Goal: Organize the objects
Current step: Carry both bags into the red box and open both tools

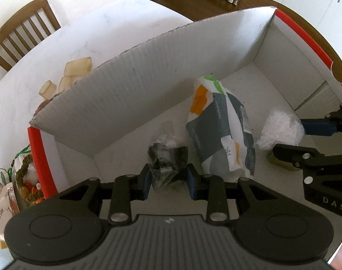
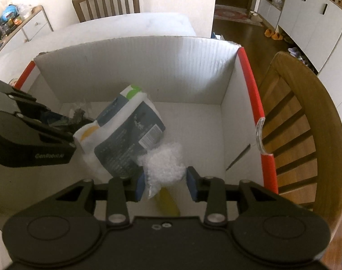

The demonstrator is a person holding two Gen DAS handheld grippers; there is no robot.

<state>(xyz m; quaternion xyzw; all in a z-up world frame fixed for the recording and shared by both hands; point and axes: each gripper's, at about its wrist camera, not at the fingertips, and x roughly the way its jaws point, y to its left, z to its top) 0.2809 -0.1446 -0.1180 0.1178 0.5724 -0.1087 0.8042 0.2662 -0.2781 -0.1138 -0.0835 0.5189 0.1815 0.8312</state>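
left gripper (image 1: 168,181): jaws pinching black bag (image 1: 165,164), low inside box (image 1: 134,85)
right gripper (image 2: 166,185): jaws spread around white bag (image 2: 163,163), also in box
step: dropping items beside pouch (image 1: 220,132)
next: likely open left, lift both clear

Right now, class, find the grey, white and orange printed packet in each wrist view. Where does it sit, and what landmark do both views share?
Left wrist: the printed packet stands right of centre in the cardboard box.
Right wrist: the packet lies left of centre, tilted.
Shared landmark: the white bubble-wrap bundle just right of it.
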